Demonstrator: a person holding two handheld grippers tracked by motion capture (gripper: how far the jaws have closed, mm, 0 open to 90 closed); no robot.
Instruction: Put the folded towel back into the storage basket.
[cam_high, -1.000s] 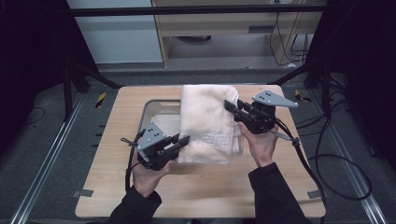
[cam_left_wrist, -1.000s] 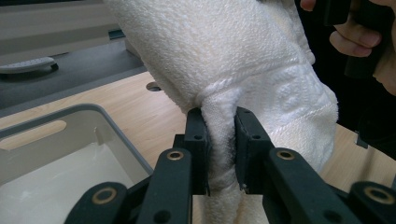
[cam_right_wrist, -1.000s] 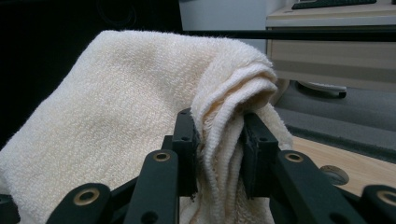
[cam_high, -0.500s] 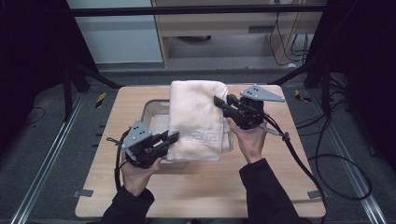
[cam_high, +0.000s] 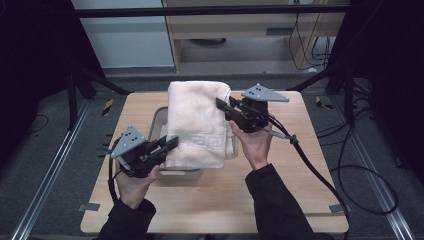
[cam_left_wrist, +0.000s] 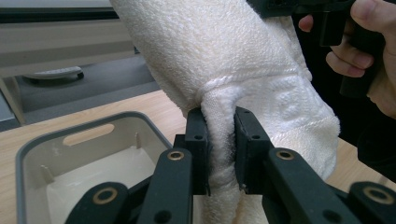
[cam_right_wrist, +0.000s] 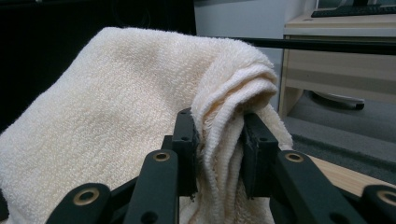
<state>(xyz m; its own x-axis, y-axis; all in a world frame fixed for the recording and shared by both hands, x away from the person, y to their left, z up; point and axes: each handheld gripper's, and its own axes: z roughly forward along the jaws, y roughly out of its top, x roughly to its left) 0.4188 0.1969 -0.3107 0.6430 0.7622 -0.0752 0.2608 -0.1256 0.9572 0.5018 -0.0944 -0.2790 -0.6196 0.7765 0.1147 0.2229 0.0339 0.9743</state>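
- A folded cream towel (cam_high: 197, 122) hangs in the air over a grey bin (cam_high: 159, 116) on a wooden table (cam_high: 310, 195).
- The left gripper (cam_high: 170, 143) pinches the towel's near left edge; in the left gripper view the jaws press a fold of cloth (cam_left_wrist: 220, 140) between them.
- The right gripper (cam_high: 223, 105) pinches the far right edge, its jaws clamped on several bunched layers (cam_right_wrist: 219, 140).
- The towel's far end sits higher than its near end, which droops over the bin's near rim.
- The bin (cam_left_wrist: 93, 154) is open and pale inside, with a slot handle in its wall.
- The person's right hand (cam_high: 255, 142) holds its gripper just beside the towel, above the table.
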